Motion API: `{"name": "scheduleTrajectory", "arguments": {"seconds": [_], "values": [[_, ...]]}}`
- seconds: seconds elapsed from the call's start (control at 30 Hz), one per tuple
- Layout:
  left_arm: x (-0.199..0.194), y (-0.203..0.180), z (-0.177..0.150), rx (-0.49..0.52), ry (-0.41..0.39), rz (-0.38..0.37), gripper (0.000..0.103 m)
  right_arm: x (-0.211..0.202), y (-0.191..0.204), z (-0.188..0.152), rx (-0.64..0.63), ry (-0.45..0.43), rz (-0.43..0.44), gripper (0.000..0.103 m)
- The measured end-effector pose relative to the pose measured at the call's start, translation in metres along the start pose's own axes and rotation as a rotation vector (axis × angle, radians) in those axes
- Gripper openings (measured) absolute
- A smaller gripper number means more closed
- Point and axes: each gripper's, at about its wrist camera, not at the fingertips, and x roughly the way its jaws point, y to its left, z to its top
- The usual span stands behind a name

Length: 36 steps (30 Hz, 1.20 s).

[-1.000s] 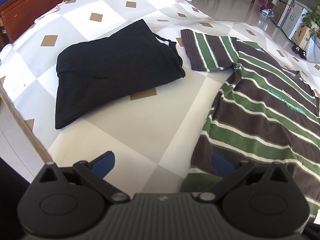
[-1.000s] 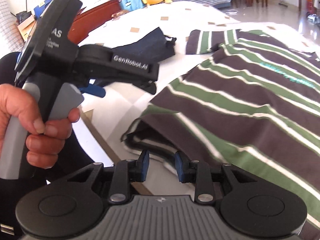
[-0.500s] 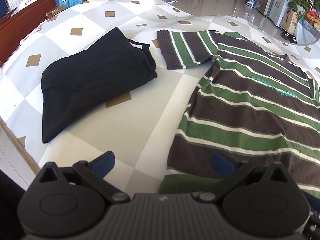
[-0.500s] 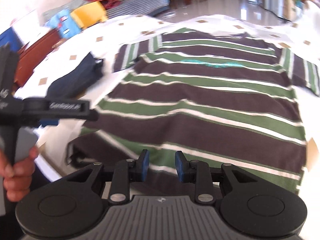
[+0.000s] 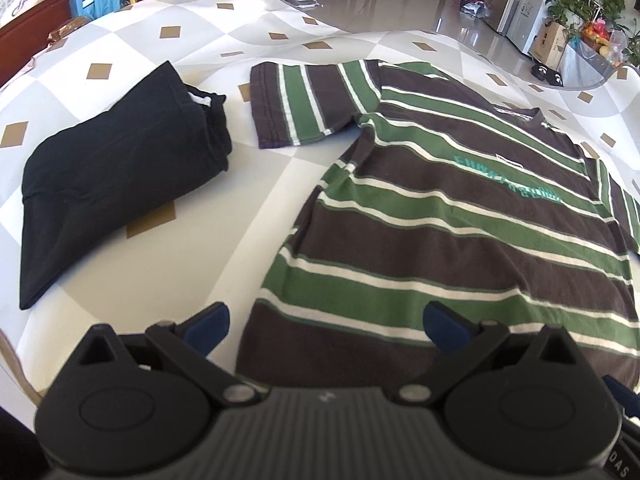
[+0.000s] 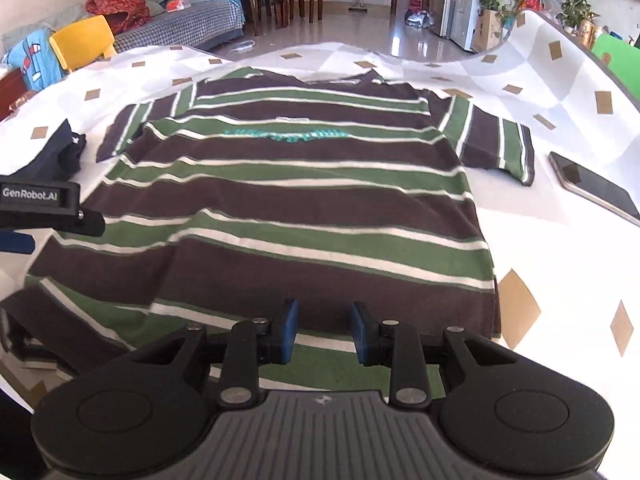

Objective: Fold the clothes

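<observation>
Brown-and-green striped cotton shirt [image 6: 280,200] flat on checked tabletop [image 5: 224,240]. Left tongs [image 5: 326,322] wide apart, empty. Right tongs [image 6: 323,330] slightly apart above hem, empty.

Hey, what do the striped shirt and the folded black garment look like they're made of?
The brown, green and white striped shirt looks like matte cotton knit: soft wrinkles, no sheen. The folded black garment seems a similar soft jersey, limp and dull, though its darkness hides the weave.
</observation>
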Motion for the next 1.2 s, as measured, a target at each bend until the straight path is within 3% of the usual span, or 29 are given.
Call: {"name": "scheduleTrajectory", "arguments": {"seconds": [0.2,0.47,0.57,0.8,1.2], "values": [[0.014,-0.014,-0.001,0.061,0.013,0.069,0.103,0.005,-0.021,-0.006,0.057,0.055,-0.034,0.029],[0.015,0.001,-0.002,0.034,0.009,0.117,0.103,0.006,-0.042,-0.009,0.145,0.106,-0.107,0.030],[0.015,0.007,-0.001,0.022,0.006,0.138,0.103,0.006,-0.045,-0.009,0.167,0.118,-0.136,0.038],[0.012,0.007,-0.001,0.032,-0.007,0.183,0.103,0.000,-0.057,-0.009,0.283,0.111,-0.093,0.037],[0.004,-0.007,-0.002,0.011,-0.020,0.100,0.103,-0.004,-0.049,0.009,0.287,-0.012,-0.019,0.038]]}}
